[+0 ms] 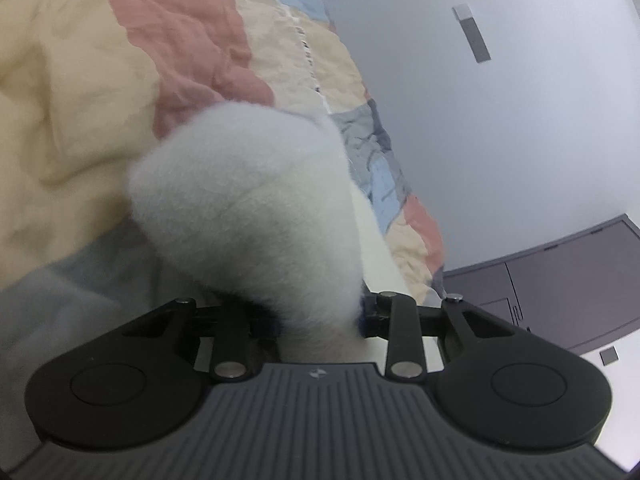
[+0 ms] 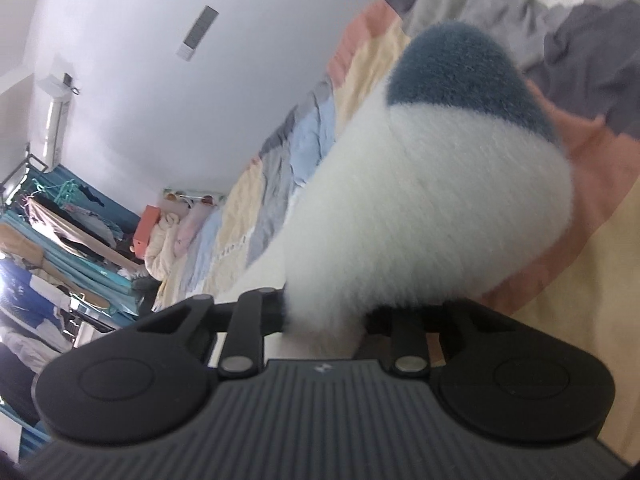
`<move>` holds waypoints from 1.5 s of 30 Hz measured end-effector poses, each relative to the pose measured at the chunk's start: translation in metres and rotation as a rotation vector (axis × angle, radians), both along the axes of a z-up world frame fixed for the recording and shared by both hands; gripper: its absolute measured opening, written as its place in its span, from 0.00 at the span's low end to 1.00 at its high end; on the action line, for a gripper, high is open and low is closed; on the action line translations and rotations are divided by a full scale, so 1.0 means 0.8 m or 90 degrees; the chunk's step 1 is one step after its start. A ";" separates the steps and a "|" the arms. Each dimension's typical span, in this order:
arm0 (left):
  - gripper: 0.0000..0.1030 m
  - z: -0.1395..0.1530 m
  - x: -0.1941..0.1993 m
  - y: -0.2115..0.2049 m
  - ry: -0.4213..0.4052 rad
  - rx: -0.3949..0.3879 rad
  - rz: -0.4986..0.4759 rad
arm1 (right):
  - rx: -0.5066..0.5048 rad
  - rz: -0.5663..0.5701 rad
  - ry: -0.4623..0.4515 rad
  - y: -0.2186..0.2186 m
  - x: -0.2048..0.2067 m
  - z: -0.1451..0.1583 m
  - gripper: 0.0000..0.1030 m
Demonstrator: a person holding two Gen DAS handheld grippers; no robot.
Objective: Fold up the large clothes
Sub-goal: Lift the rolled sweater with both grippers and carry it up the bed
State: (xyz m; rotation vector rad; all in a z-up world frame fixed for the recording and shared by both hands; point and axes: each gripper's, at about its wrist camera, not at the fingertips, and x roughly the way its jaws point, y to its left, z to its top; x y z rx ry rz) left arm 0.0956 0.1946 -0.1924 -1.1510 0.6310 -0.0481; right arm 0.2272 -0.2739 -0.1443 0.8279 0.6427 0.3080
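Fleece garment pinched at two spots over the bed

A patchwork quilt [image 1: 80, 92] covered the bed; the white fleece garment [image 1: 248, 208] rose above it, bunched between the narrowed fingers of the left gripper [image 1: 320, 320] and right gripper [image 2: 324, 320], both clamped on fabric.

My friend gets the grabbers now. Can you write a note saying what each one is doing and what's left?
Left gripper: shut on a bunched fold of the fluffy white fleece garment.
Right gripper: shut on another white bunch of it, by its dark blue-grey patch.
Both bunches are up off the patchwork pastel quilt.
Done: both sides gripped.
Left: the fold itself; none shows yet.
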 end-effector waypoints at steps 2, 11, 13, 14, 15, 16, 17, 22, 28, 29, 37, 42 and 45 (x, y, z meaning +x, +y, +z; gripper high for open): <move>0.35 0.013 -0.003 -0.005 -0.011 -0.001 -0.009 | 0.002 0.004 -0.007 -0.007 -0.002 0.012 0.29; 0.35 0.093 0.029 -0.070 -0.090 -0.024 -0.063 | 0.024 -0.007 -0.089 -0.080 0.009 0.097 0.29; 0.35 0.117 0.048 -0.089 -0.110 -0.021 -0.076 | 0.033 -0.014 -0.107 -0.099 0.021 0.119 0.29; 0.35 0.132 0.062 -0.102 -0.121 -0.017 -0.084 | 0.033 -0.018 -0.118 -0.110 0.027 0.131 0.29; 0.35 0.144 0.074 -0.113 -0.130 -0.014 -0.091 | 0.033 -0.021 -0.127 -0.118 0.034 0.141 0.29; 0.35 0.156 0.086 -0.124 -0.139 -0.010 -0.097 | 0.032 -0.024 -0.137 -0.128 0.042 0.152 0.29; 0.35 0.167 0.101 -0.135 -0.147 -0.007 -0.103 | 0.032 -0.027 -0.148 -0.141 0.052 0.164 0.29; 0.35 0.211 0.179 -0.195 -0.186 0.041 -0.133 | 0.025 -0.043 -0.175 -0.179 0.108 0.196 0.29; 0.35 0.205 0.274 -0.269 -0.201 0.076 -0.171 | 0.038 -0.070 -0.193 -0.235 0.165 0.176 0.29; 0.35 0.199 0.292 -0.279 -0.200 0.080 -0.179 | 0.034 -0.067 -0.189 -0.245 0.176 0.168 0.29; 0.35 0.112 0.385 -0.351 -0.182 0.122 -0.205 | 0.041 -0.092 -0.173 -0.290 0.234 0.070 0.29; 0.35 0.043 0.400 -0.369 -0.121 0.158 -0.246 | 0.032 -0.115 -0.147 -0.299 0.225 -0.010 0.29; 0.36 -0.008 0.399 -0.360 -0.097 0.097 -0.233 | 0.028 -0.115 -0.155 -0.302 0.207 -0.044 0.29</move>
